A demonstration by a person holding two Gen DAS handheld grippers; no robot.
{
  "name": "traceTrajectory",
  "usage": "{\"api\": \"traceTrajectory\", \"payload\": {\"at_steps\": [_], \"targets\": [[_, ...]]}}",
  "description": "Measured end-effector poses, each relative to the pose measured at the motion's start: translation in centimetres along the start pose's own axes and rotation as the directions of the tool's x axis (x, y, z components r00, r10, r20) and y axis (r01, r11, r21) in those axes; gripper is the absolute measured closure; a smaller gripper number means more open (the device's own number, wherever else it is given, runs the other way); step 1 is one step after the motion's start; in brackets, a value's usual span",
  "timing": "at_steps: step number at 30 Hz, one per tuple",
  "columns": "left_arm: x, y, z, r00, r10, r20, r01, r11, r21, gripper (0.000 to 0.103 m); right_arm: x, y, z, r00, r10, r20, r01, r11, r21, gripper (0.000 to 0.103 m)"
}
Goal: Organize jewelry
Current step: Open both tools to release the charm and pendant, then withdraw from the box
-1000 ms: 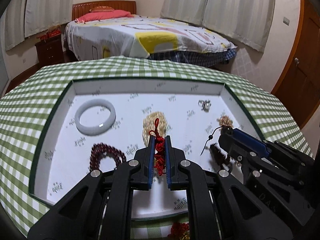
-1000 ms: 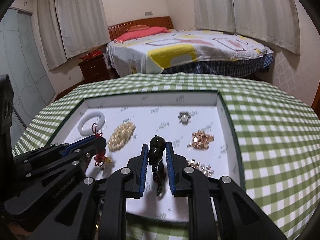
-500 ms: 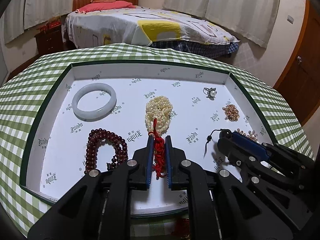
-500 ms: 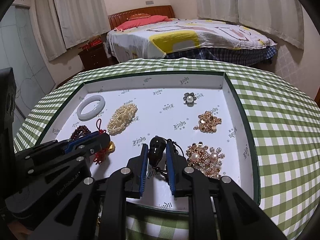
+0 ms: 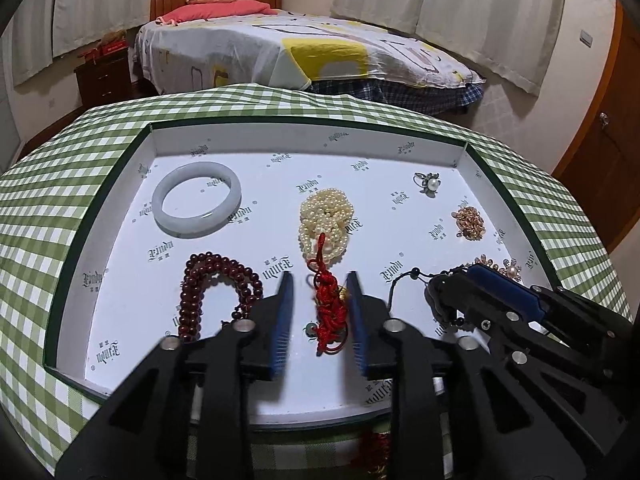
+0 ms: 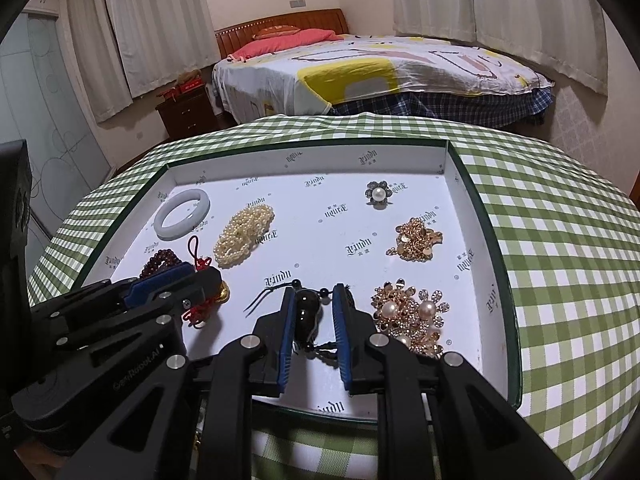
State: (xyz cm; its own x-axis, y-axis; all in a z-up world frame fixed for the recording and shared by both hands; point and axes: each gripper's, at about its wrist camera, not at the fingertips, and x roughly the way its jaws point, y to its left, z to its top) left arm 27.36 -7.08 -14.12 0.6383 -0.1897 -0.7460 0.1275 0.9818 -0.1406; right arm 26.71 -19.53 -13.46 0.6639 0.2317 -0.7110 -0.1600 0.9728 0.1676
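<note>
A white tray [image 5: 304,136] with a dark green rim holds the jewelry. The jaws of my left gripper [image 5: 319,280] are opening. A red knotted cord charm [image 5: 330,308] lies on the tray floor between them, with a gap at each pad. Left of it sits a dark red bead bracelet [image 5: 208,288]. My right gripper [image 6: 313,290] is also opening around a dark gourd pendant [image 6: 307,312] on a black cord. The pendant rests on the tray, and a gap shows at the right pad. A pearl brooch [image 6: 408,316] lies just to the right.
Farther back in the tray lie a pale jade bangle [image 5: 197,203], a pearl strand [image 5: 326,220], a pearl flower ring [image 5: 428,182] and a gold sequin piece [image 5: 469,222]. The tray stands on a green checked tablecloth [image 6: 560,240]. A bed [image 6: 380,68] lies beyond.
The left jaws have parted and let go of the red cord charm, which now lies on the tray. The right jaws have widened slightly around the gourd pendant.
</note>
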Motion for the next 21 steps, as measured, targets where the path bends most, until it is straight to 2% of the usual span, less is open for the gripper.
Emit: {"api": "traceTrajectory", "payload": {"at_steps": [4,6,7,21], "targets": [[-0.2,0.2,-0.1,1.000,0.010,0.001,-0.010,1.000,-0.001,0.070,-0.2,0.1,-0.1,1.000,-0.005,0.006,0.005,1.000,-0.003,0.076],[-0.5,0.3,-0.1,1.000,0.017,0.011,-0.016,1.000,-0.007,0.059,-0.5,0.1,-0.1,1.000,-0.007,0.013,0.007,1.000,-0.003,0.071],[-0.6,0.4,0.0,1.000,0.018,0.016,-0.018,1.000,-0.009,0.057,-0.6,0.2,-0.1,1.000,-0.011,0.017,0.011,1.000,-0.004,0.067],[-3.3,0.8,0.2,0.997,0.058,0.060,-0.057,0.998,-0.025,0.035,-3.0,0.4,0.2,0.997,-0.040,0.072,0.042,0.999,-0.025,0.056]]}}
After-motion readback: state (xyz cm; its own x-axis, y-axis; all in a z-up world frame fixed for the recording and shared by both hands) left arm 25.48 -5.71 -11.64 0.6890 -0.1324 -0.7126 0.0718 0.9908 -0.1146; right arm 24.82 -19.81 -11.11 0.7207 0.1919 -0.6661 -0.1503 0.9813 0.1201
